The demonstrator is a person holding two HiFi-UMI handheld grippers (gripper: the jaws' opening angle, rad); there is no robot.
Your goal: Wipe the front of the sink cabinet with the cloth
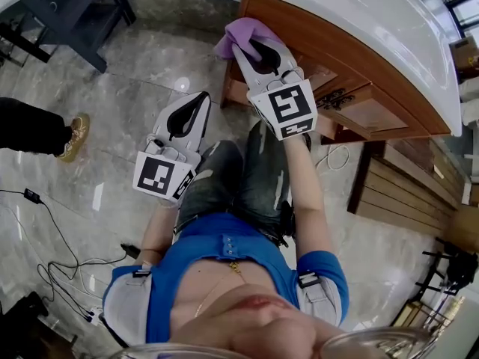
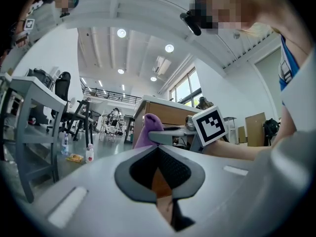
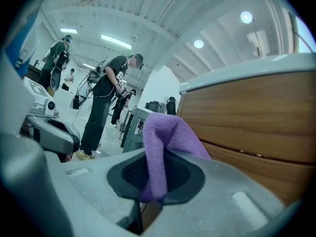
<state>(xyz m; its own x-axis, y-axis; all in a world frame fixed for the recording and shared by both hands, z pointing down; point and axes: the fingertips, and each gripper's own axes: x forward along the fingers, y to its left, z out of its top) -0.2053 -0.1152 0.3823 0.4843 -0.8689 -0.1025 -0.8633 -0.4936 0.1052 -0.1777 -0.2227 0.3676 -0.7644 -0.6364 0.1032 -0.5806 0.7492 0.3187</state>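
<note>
A purple cloth (image 1: 238,33) is pinched in my right gripper (image 1: 253,45), which is shut on it and held up at the left end of the sink cabinet (image 1: 352,66). In the right gripper view the cloth (image 3: 165,137) bunches out of the jaws of that gripper (image 3: 154,157), close beside the wooden cabinet front (image 3: 247,117); I cannot tell whether it touches. My left gripper (image 1: 200,99) hangs lower and to the left, over the floor, shut with nothing in it. The left gripper view shows its closed jaws (image 2: 158,151), with the cloth (image 2: 147,130) and cabinet (image 2: 163,113) beyond.
A white countertop (image 1: 389,21) overhangs the cabinet. A person's leg and gold shoe (image 1: 73,137) stand at the left, near a dark table (image 1: 67,6). Cables (image 1: 45,230) trail across the floor. People (image 3: 106,98) stand further back. Small bottles (image 2: 89,153) sit on the floor.
</note>
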